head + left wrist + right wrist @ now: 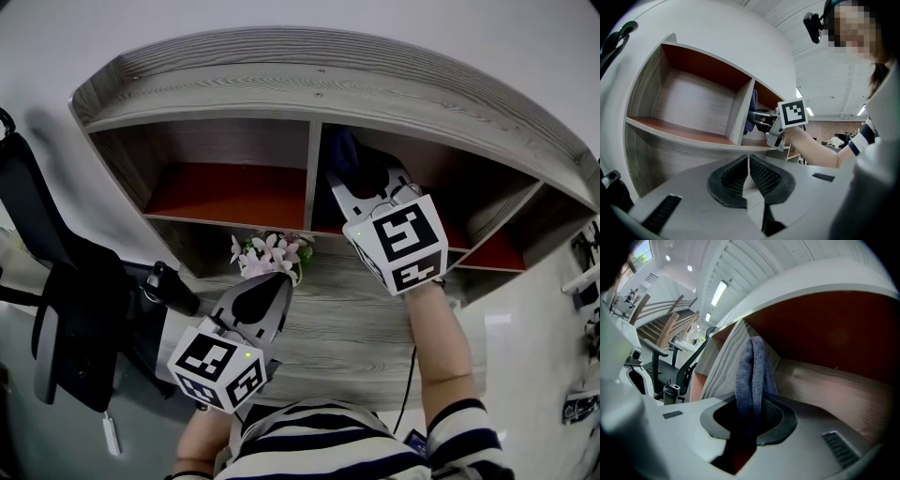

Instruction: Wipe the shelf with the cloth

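The shelf [309,89] is grey wood grain with orange-red panels inside its compartments. My right gripper [364,187] reaches into the middle compartment, just right of the upright divider [312,173], and is shut on a dark blue cloth [343,155]. In the right gripper view the cloth [753,373] sticks out from between the jaws of the right gripper [752,416], close to the divider [725,363]. My left gripper [265,292] hangs in front of the lower shelf board, shut and empty. The left gripper view shows the left gripper [748,165], the cloth [753,111] and the right gripper's marker cube [792,114].
A small bunch of pink and white flowers [271,255] stands on the lower board between the grippers. A black office chair [56,309] and a dark bottle [174,287] are at the left. The left compartment [689,105] holds nothing. A cable [409,380] hangs below the right arm.
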A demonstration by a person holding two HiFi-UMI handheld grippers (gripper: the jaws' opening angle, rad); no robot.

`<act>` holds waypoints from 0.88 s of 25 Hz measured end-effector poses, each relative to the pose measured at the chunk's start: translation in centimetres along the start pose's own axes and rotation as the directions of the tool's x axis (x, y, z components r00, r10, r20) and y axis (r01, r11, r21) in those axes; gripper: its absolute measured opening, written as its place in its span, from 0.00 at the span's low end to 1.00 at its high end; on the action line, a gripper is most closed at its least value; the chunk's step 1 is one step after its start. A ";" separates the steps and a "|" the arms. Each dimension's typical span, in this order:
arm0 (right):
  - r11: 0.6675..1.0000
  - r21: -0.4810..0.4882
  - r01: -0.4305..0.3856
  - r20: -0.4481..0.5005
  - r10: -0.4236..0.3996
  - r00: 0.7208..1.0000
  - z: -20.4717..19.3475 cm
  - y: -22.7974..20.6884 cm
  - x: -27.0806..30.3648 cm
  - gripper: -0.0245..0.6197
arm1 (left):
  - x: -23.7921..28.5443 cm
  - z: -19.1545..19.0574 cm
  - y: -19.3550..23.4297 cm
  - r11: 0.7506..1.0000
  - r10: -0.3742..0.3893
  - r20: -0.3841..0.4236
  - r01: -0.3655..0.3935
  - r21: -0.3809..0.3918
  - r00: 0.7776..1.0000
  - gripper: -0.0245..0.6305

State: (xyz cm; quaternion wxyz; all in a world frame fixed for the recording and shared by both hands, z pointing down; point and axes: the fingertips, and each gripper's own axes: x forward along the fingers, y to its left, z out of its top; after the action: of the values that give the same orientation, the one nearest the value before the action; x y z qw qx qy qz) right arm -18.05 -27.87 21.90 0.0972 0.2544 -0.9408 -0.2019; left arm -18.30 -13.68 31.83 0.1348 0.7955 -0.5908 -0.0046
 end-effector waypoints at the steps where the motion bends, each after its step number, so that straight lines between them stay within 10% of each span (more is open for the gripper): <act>1: 1.000 -0.005 -0.010 -0.011 0.010 1.000 0.0 0.2 0.0 0.18 | 0.0 0.0 0.0 1.000 0.001 0.000 -0.001 0.000 1.000 0.08; 22: 0.979 -0.006 -0.204 -0.166 0.200 0.966 -2.7 3.8 -1.0 0.18 | 0.4 -0.5 -1.6 0.999 -0.033 -0.010 0.033 0.007 0.999 0.08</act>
State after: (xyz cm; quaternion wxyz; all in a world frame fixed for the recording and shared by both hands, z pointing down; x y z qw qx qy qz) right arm -18.07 -25.23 25.86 0.1976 0.1720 -0.9482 -0.1799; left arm -16.57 -13.53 31.99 0.1345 0.8056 -0.5769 -0.0008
